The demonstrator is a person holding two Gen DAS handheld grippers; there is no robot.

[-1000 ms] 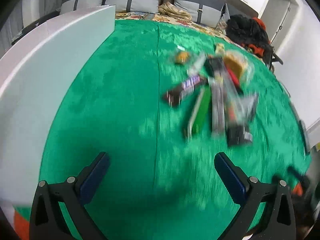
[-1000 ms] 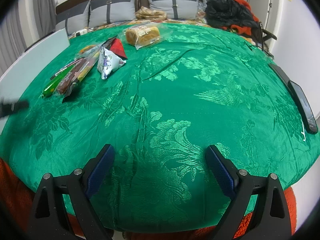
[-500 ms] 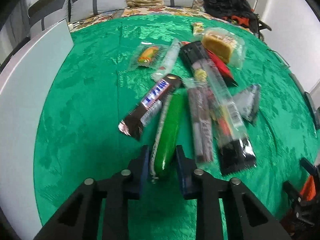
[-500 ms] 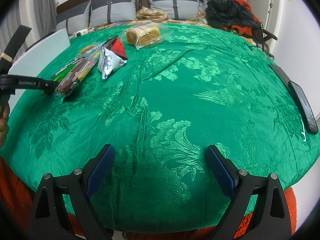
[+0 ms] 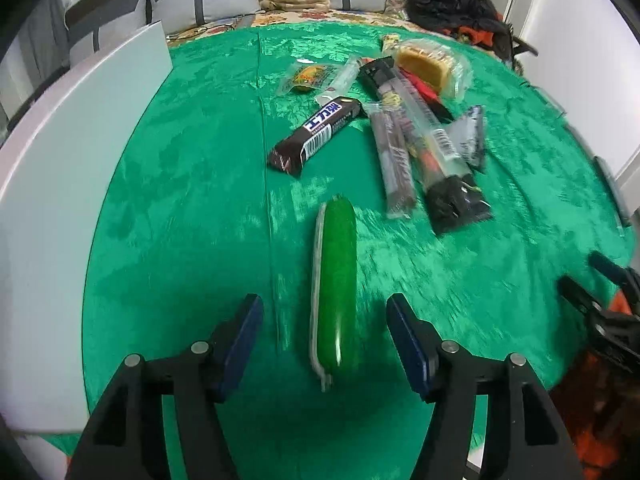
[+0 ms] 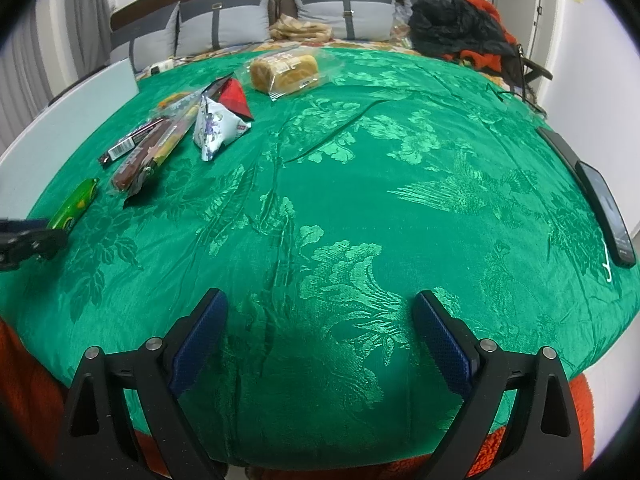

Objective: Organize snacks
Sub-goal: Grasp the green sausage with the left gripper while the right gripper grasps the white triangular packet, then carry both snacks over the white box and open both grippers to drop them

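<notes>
One green snack stick point(image 5: 334, 280), pinched in our left tongs point(image 5: 324, 336) half a second ago, now lies free on the green counter point(image 5: 180, 220), apart from the pile; jaws just reopened. Our right tongs point(image 6: 320, 328) gape empty.

Black tongs point(image 5: 324, 336), blue ribbed pads point(image 5: 240, 336), silver screws

Chocolate bar point(image 5: 314, 132): white lettering on a blue band, looks like Chinese characters, too blurred to read; a barcode beside it.
Bread bag point(image 6: 285, 69): printed label on top, illegible.
Foil pouch point(image 6: 218, 128): print too small to read.
Readable words: none.
</notes>
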